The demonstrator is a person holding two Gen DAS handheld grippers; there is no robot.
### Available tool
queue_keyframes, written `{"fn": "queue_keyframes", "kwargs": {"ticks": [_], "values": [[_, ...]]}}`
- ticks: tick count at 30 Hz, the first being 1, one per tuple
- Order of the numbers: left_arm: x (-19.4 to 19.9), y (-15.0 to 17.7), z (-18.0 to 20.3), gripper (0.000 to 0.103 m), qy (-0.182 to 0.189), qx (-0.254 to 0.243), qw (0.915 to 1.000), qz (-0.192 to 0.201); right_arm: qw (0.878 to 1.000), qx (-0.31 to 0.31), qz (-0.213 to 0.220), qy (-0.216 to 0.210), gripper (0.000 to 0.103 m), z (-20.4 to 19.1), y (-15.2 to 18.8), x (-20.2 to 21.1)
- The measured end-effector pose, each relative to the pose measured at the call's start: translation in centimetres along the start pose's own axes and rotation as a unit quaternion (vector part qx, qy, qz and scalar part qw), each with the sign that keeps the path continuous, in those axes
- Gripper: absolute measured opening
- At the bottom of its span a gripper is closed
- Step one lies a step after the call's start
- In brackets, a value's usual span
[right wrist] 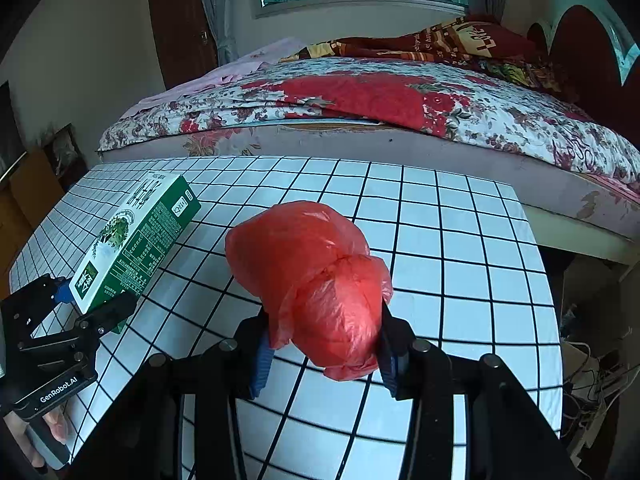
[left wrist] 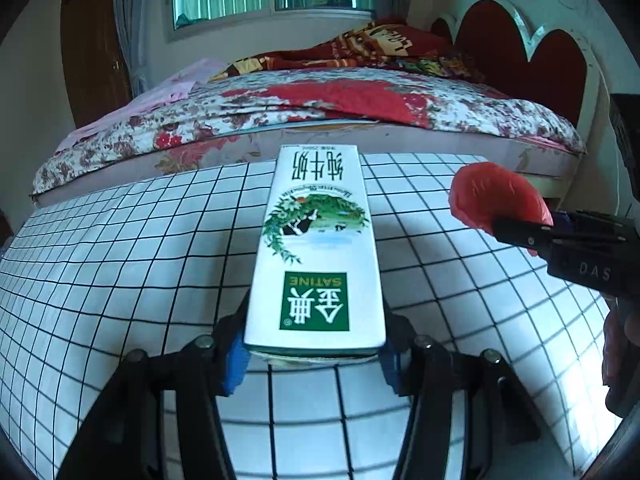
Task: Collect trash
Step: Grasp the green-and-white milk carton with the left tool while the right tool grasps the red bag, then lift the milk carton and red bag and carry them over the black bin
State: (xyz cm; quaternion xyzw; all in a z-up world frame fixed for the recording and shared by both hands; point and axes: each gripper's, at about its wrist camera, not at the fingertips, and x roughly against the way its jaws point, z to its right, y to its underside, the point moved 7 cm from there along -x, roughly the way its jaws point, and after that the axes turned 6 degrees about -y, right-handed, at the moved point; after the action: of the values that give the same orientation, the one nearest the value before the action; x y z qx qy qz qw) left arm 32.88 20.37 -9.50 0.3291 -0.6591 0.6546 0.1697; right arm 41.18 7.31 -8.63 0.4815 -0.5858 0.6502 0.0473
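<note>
My left gripper [left wrist: 314,354] is shut on a white and green milk carton [left wrist: 316,252], gripping its near end; the carton lies flat and points away over the checked tablecloth [left wrist: 120,264]. The carton [right wrist: 136,236] and left gripper [right wrist: 94,306] also show at the left of the right wrist view. My right gripper [right wrist: 324,354] is shut on a crumpled red plastic bag [right wrist: 316,280] held above the tablecloth [right wrist: 460,280]. In the left wrist view the red bag [left wrist: 496,196] and right gripper [left wrist: 520,232] are at the right.
A bed with a floral quilt [left wrist: 320,104] stands right behind the table, with a red headboard [left wrist: 532,56] to the right. Cables and clutter [right wrist: 592,380] lie on the floor past the table's right edge. A wooden door [left wrist: 96,48] is at the back left.
</note>
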Motion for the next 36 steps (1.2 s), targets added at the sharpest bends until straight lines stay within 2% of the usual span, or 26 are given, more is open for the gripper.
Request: {"fn": "queue_keyframes", "kwargs": {"ticks": [9,19,29,36], "values": [[6.5,1.8,2.0,0.054,-0.011,-0.051,0.9982,0.031,0.999,-0.009,0.033,0.006,0.045,-0.1,3.1,7.9],[13.1,2.8,3.7,0.054,-0.008,-0.068,0.996,0.057,0.996,-0.022,0.081,0.011,0.045,-0.6,5.8,16.7],[16.6,4.2,7.7,0.054,0.024,-0.074,0.993,0.089,0.992,-0.039,0.114,0.029,0.045,1.0,8.5,21.6],[18.2,5.1,11.2,0.054,0.057,-0.091,0.9888,0.104,0.988,-0.062,0.126,0.058,0.045,4.1,11.3,24.2]]}}
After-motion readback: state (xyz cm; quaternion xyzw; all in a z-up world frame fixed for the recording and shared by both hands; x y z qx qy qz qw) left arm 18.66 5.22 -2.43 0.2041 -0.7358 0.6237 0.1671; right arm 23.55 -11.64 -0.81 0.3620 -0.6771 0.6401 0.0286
